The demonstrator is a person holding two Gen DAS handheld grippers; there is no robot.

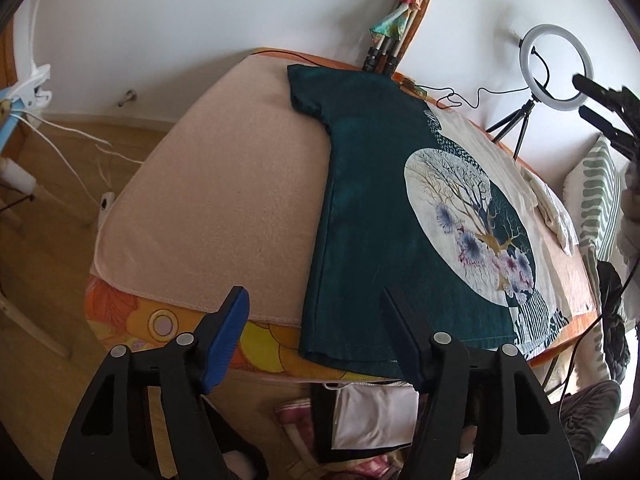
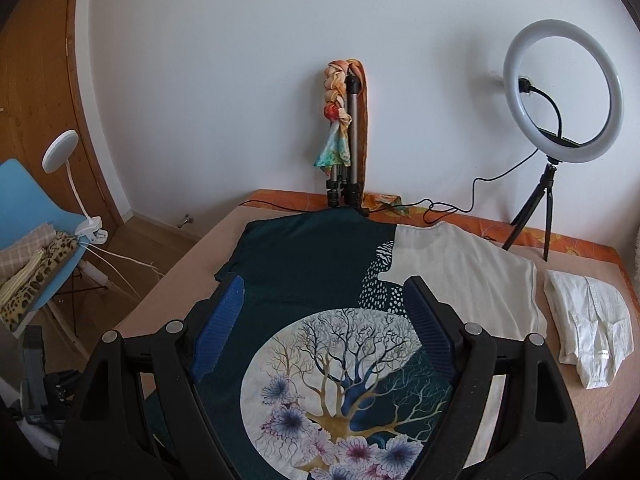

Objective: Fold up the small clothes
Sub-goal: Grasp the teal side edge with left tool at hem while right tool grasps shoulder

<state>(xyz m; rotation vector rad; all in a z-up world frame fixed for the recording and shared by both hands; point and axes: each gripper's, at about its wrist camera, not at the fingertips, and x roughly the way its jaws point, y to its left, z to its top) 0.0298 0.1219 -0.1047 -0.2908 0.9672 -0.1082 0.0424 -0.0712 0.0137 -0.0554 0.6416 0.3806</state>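
While the dark green T-shirt [image 2: 312,264] lies spread flat on the beige blanket [image 1: 208,184] covering the bed, both grippers hang above it with nothing in them. Taking that shirt as the landmark and moving from its left: a blue chair [image 2: 24,200] stands well off to its left on the wooden floor, with a white clip lamp [image 2: 76,184] clamped to it and leopard-print fabric [image 2: 36,280] piled on the seat. Nearer, bare blanket runs along the shirt's left side. The left gripper [image 1: 312,320] hovers over the shirt's near hem at the bed's front edge, its fingers spread wide apart, the left one carrying a blue pad. The right gripper [image 2: 324,312] is poised above the shirt's middle, fingers likewise spread, framing the round tree-and-flower print [image 2: 344,392]. Behind the shirt's collar end, a folded tripod [image 2: 348,152] wrapped with a colourful scarf leans against the white wall. The shirt's right part is cream-coloured, its sleeve lying flat. Just beyond that sleeve rests a folded white garment [image 2: 588,328], apart from the shirt. Behind it, to the shirt's far right, a ring light [image 2: 560,92] stands on a small black tripod, its cable trailing toward the shirt's collar.
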